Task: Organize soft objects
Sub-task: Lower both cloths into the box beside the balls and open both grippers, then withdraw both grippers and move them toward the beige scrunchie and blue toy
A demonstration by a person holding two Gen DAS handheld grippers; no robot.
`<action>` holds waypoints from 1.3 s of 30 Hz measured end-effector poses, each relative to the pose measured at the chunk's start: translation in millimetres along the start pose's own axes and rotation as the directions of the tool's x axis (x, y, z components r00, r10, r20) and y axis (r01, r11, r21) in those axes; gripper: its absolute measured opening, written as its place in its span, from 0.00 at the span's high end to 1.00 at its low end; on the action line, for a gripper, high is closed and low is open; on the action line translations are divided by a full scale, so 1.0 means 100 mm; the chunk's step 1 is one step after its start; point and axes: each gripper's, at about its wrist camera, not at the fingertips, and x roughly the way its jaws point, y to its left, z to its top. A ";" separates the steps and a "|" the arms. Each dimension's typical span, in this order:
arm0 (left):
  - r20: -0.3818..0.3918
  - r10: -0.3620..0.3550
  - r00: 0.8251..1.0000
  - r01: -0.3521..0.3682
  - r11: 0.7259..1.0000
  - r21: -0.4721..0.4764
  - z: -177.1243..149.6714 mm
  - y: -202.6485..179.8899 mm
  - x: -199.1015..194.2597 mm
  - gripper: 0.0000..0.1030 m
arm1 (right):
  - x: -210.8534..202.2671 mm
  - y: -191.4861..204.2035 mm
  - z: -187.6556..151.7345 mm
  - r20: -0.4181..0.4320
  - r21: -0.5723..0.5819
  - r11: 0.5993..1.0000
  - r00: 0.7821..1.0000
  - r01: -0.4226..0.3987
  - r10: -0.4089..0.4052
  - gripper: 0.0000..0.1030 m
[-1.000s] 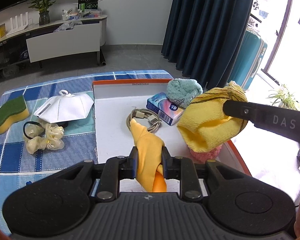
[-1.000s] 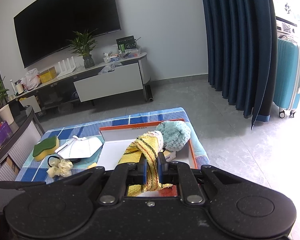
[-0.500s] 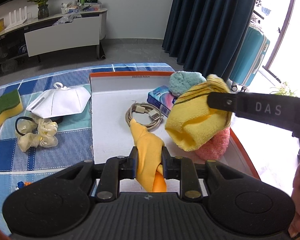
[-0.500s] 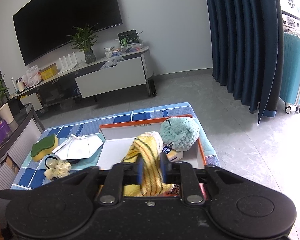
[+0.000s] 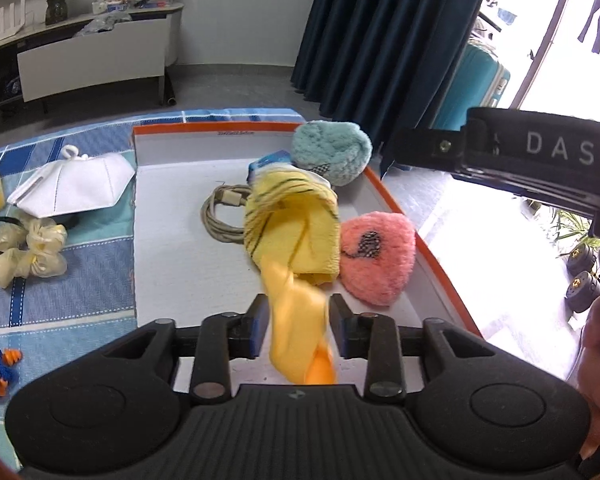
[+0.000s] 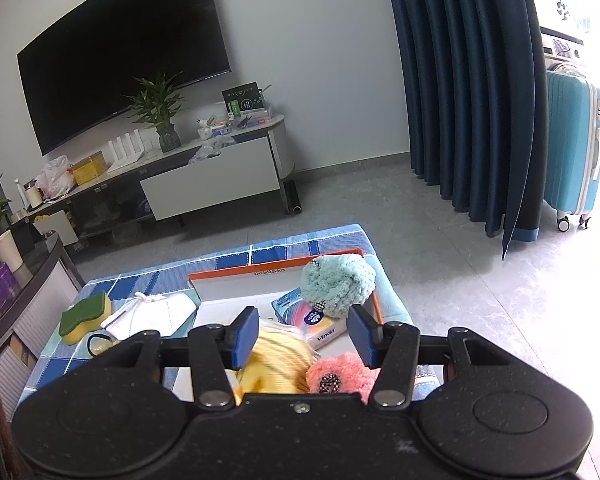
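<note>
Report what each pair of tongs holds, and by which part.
Nothing is gripped: both tongs have just been opening. The yellow cloth trails its near end loosely through the left tongs; the right tongs are empty.

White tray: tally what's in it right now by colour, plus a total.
In the white tray:
Yellow: 1, the yellow cloth
Pink: 1, the pink fluffy pad
Teal: 1, the teal fluffy pad
Beige: 1, the coiled cable
Blue: 1, the tissue pack
Total: 5

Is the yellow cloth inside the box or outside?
Inside: the yellow cloth lies in the white box, one end trailing toward the left tongs.
</note>
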 end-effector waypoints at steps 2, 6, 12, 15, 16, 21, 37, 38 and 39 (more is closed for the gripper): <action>0.008 0.011 1.000 -0.011 1.000 0.005 0.00 -0.02 -0.03 0.51 | -0.03 0.00 -0.01 0.004 -0.002 1.000 1.000 0.001 -0.001 0.41; 0.028 0.054 0.998 -0.054 0.999 -0.009 0.02 -0.01 -0.13 0.25 | -0.10 0.04 -0.03 0.005 -0.011 1.000 1.000 -0.006 0.007 0.40; 0.043 0.166 0.985 -0.166 0.986 -0.017 0.05 0.08 -0.30 0.13 | -0.18 0.13 -0.06 0.005 -0.030 1.000 1.000 -0.005 0.005 0.35; 0.052 0.190 0.981 -0.188 0.981 -0.040 0.06 0.18 -0.39 0.11 | -0.19 0.18 -0.06 -0.001 -0.039 0.999 1.000 -0.012 0.012 0.35; 0.053 0.197 0.979 -0.194 0.980 -0.050 0.06 0.22 -0.41 0.11 | -0.20 0.21 -0.06 -0.002 -0.044 0.999 1.000 -0.013 0.013 0.34; 0.050 0.237 0.970 -0.232 0.968 -0.095 0.05 0.40 -0.50 0.11 | -0.22 0.32 -0.08 -0.003 -0.060 0.998 1.000 -0.024 0.024 0.32; 0.051 0.322 0.945 -0.309 0.935 -0.172 -0.03 0.87 -0.74 0.11 | -0.10 0.73 -0.17 -0.051 -0.107 0.991 0.995 -0.086 0.081 0.32; 0.050 0.325 0.944 -0.312 0.934 -0.174 -0.03 0.89 -0.75 0.11 | -0.09 0.75 -0.18 -0.054 -0.110 0.990 0.995 -0.089 0.084 0.32; 0.050 0.326 0.944 -0.313 0.933 -0.176 -0.04 0.92 -0.77 0.11 | -0.08 0.78 -0.18 -0.058 -0.114 0.989 0.994 -0.093 0.087 0.32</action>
